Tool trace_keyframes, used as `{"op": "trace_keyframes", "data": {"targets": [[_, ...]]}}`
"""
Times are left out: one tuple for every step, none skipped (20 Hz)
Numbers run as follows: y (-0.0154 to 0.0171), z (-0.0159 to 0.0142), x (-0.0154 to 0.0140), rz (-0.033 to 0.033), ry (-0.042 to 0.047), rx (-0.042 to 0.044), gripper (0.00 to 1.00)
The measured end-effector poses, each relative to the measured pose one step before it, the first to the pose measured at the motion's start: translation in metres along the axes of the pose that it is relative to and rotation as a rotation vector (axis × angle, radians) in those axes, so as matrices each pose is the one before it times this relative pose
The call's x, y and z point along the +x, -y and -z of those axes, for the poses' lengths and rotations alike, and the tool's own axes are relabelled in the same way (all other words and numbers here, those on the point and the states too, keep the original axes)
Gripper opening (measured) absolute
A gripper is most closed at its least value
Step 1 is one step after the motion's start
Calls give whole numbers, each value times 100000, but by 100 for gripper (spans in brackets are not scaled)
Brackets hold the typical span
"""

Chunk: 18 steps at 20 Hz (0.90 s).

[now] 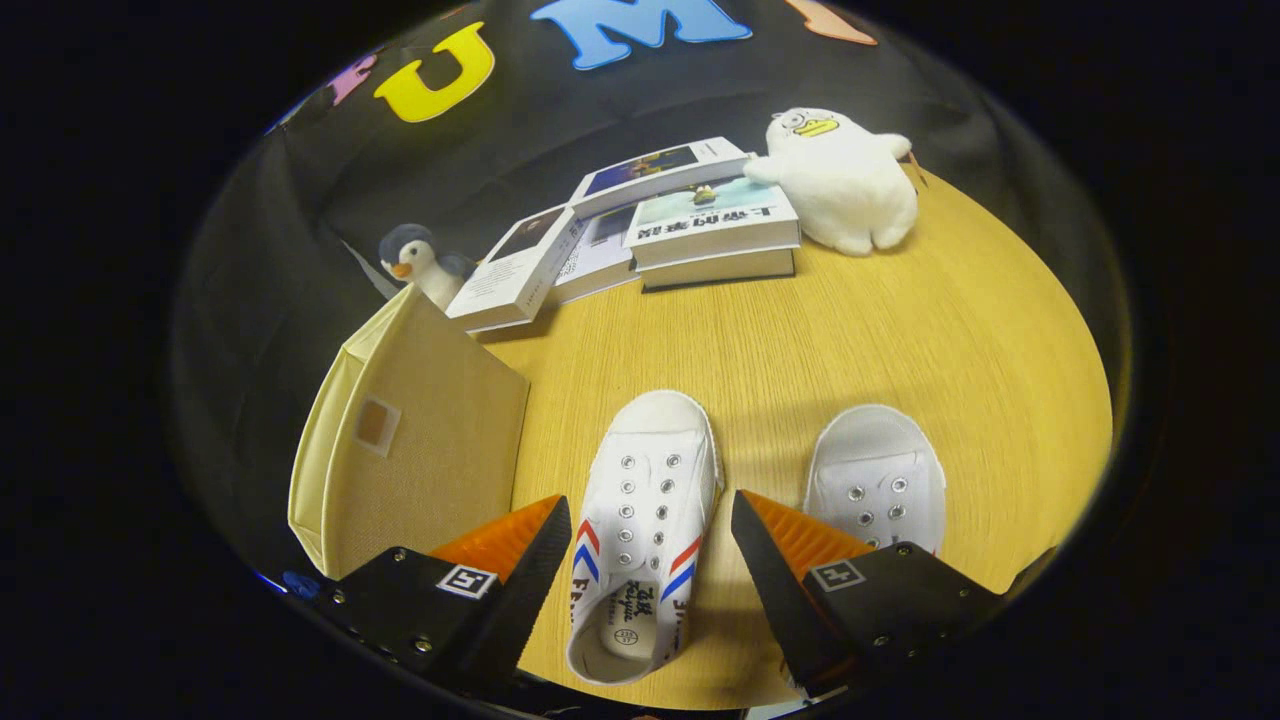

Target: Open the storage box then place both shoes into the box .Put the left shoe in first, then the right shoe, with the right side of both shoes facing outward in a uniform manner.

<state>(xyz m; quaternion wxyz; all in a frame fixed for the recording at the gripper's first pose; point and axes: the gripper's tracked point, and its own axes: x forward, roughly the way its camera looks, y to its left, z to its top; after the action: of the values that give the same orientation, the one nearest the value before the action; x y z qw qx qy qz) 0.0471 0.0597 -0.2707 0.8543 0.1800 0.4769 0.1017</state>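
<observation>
Storage box (420, 440) is sitting just left of the fingers, beige fabric, a flat panel facing up and toward the camera; can't tell from here whether that's a closed lid or a side, and nothing of the inside is showing, so contents unknown. Penguin toy (418, 262) is peeking over its far edge.

Gripper (650, 555) is hovering with fingers wide apart, straddling the left shoe (645, 520); the shoe is lying between them toe away, neither finger touching it. My read: lining up for the left-shoe pick, though the box looks unopened, which should come first. Next move needs a descent and squeeze across the shoe's sides near the opening.

Right shoe (878, 478) is lying just beyond the right finger on the table (900, 330). Books (660, 225) and white plush (840, 180) are sitting well beyond.
</observation>
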Motion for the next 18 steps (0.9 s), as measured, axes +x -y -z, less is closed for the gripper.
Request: {"op": "trace_keyframes", "data": {"targets": [[142, 244, 248, -522, -1039, 1545, 98], [234, 319, 266, 38, -1367, 940, 98], [260, 291, 294, 65, -1295, 592, 98], [231, 277, 214, 122, -1178, 540, 97], [311, 297, 253, 350, -1367, 603, 97], [201, 253, 192, -41, -1286, 935, 96], [131, 422, 258, -159, -1224, 1165, 94], [422, 91, 99, 992, -1022, 708, 85], [118, 509, 320, -41, -1519, 931, 79], [-45, 382, -41, -604, -1536, 879, 76], [-96, 103, 235, -990, -471, 1104, 75], [26, 45, -3, -256, -268, 628, 75], [-203, -22, -1, -1628, -48, 444, 75], [-124, -398, -101, 720, 1280, 2384, 62], [375, 267, 415, -148, -1278, 576, 48], [-23, 17, -756, -724, -260, 299, 46], [569, -103, 822, 2838, 588, 1199, 46], [-162, 163, -616, -612, -685, 1342, 18]]}}
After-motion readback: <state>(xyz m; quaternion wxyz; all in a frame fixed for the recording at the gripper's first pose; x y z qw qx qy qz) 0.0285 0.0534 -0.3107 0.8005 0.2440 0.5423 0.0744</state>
